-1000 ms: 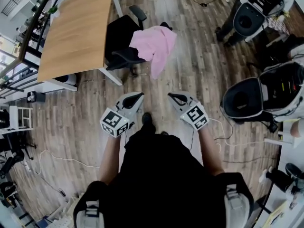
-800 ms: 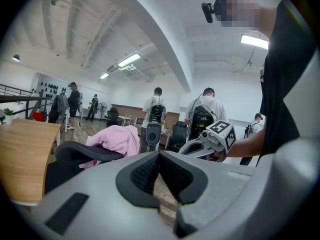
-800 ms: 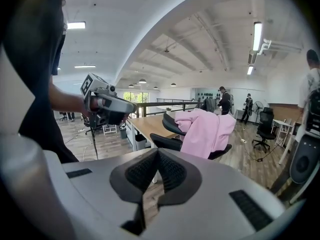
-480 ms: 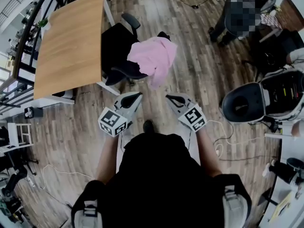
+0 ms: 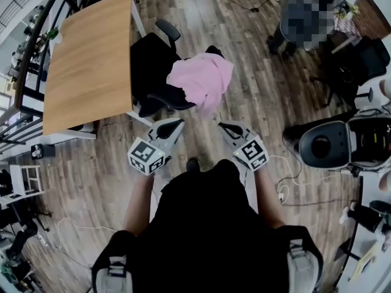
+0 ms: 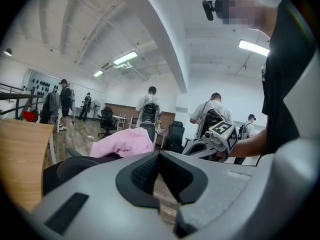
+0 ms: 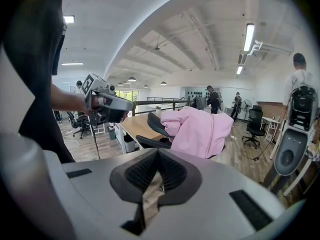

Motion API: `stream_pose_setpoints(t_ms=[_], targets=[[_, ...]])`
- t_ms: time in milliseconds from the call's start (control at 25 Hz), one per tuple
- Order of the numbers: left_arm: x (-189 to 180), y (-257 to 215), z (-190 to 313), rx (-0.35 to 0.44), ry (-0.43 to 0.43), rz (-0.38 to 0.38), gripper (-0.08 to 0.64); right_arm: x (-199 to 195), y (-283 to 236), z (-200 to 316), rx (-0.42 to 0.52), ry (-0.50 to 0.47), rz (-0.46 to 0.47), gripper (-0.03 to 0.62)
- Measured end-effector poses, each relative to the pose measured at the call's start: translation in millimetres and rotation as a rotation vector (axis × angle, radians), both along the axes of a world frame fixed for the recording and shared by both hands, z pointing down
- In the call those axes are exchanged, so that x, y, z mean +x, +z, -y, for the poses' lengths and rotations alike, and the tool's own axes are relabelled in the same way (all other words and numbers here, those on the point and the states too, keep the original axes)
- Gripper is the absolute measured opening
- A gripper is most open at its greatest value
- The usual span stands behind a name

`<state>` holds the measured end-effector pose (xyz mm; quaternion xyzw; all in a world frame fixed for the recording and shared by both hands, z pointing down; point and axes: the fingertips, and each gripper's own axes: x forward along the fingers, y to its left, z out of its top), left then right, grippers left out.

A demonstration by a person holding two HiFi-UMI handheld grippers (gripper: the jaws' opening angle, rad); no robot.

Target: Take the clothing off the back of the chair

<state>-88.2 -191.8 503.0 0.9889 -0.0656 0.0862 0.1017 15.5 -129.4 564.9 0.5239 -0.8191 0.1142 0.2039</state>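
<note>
A pink garment (image 5: pixel 201 81) hangs over the back of a black office chair (image 5: pixel 153 72) pushed against a wooden desk (image 5: pixel 88 60). My left gripper (image 5: pixel 179 124) and right gripper (image 5: pixel 223 126) are held side by side just short of the chair, both shut and empty. The left gripper view shows the pink garment (image 6: pixel 125 143) beyond its closed jaws (image 6: pixel 159 156). In the right gripper view the garment (image 7: pixel 197 131) drapes over the chair (image 7: pixel 152 134) ahead of the closed jaws (image 7: pixel 157 156).
Wood plank floor (image 5: pixel 256 96) surrounds the chair. White rounded machines (image 5: pixel 342 145) stand at the right, with cables (image 5: pixel 287 182) on the floor. A person (image 5: pixel 302 23) stands at upper right. Several people with backpacks (image 6: pixel 147 116) stand in the room's far part.
Both grippers and the person have moved closer to the chair; the pink garment now lies nearer the gripper tips. Both grippers stayed shut.
</note>
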Motion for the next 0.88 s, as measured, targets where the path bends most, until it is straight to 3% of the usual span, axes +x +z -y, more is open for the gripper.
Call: stream_pose_setpoints(t_ms=[360,880], targets=[[8,3,23,-0.021,-0.057,0.010,0.002,21,-2,26,-0.002,-0.023,0.003,-0.002],[53,1,60,-0.030,-0.194,0.020,0.002,79,-14,83,0.014,-0.129,0.024,0.000]])
